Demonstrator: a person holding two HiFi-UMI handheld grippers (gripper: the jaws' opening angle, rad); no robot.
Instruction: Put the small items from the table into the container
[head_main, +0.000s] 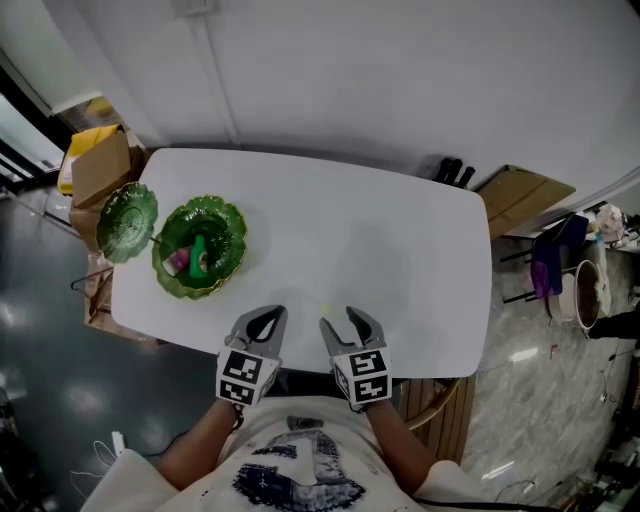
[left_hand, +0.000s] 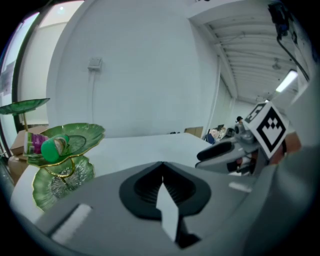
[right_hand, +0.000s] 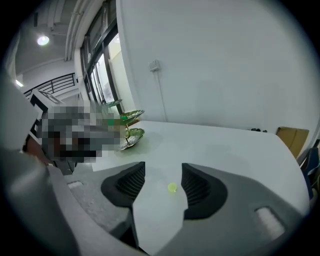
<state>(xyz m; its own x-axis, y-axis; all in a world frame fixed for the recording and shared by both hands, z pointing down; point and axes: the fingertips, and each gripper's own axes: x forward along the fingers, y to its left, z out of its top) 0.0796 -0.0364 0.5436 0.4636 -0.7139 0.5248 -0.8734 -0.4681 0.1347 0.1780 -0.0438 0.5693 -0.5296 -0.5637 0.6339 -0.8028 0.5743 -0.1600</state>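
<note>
A tiny yellow-green bead (head_main: 327, 310) lies on the white table (head_main: 400, 260) near its front edge. My right gripper (head_main: 345, 322) is open just above the table. In the right gripper view the bead (right_hand: 172, 188) sits between the spread pads (right_hand: 197, 190), touching neither. My left gripper (head_main: 265, 318) hovers beside it, shut on nothing; its pads (left_hand: 162, 182) meet. A green leaf-shaped tiered dish (head_main: 225, 225) stands at the table's left, holding a green item (head_main: 199, 257) and a pink one (head_main: 179, 260). The left gripper view shows that dish (left_hand: 82, 135) at its left.
The dish's smaller green tier (head_main: 127, 221) overhangs the table's left edge. Cardboard boxes (head_main: 100, 165) stand on the floor beyond it. Folded cardboard (head_main: 522, 197) leans behind the right corner, with dark objects (head_main: 452, 172) nearby. A bag and a pot (head_main: 585, 290) sit further right.
</note>
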